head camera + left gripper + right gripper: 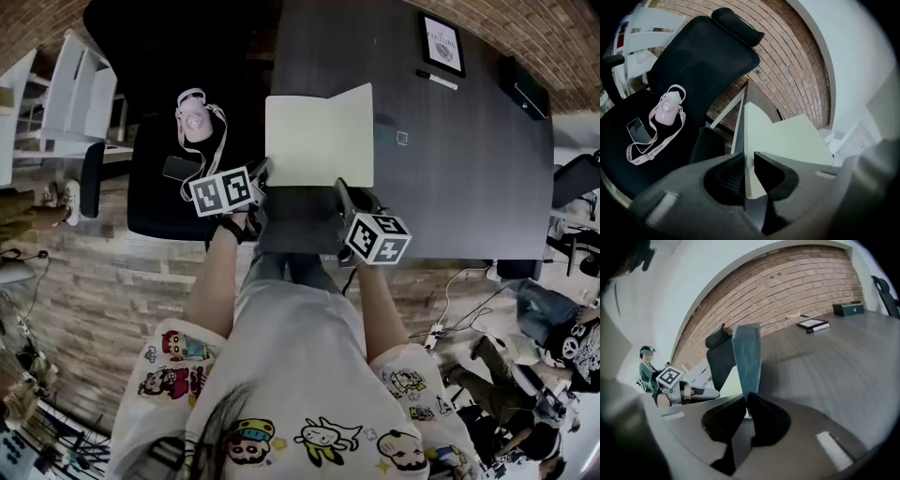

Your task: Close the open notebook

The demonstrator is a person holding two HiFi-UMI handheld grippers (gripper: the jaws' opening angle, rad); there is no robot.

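Note:
The notebook (319,136) lies open near the front edge of the dark table (469,169), showing a pale blank page. My left gripper (261,178) is shut on the near left corner of its pages; in the left gripper view the pale sheet (787,140) runs edge-on between the fingertips of this gripper (749,176). My right gripper (343,190) is at the notebook's near right corner. In the right gripper view it (746,411) is shut on the blue-grey cover (747,359), which stands upright from the table.
A black office chair (159,112) stands left of the table with a pink strapped bottle (194,117) and a phone (178,169) on its seat. A framed card (441,42), a pen (437,80) and a black box (525,89) lie at the table's far right.

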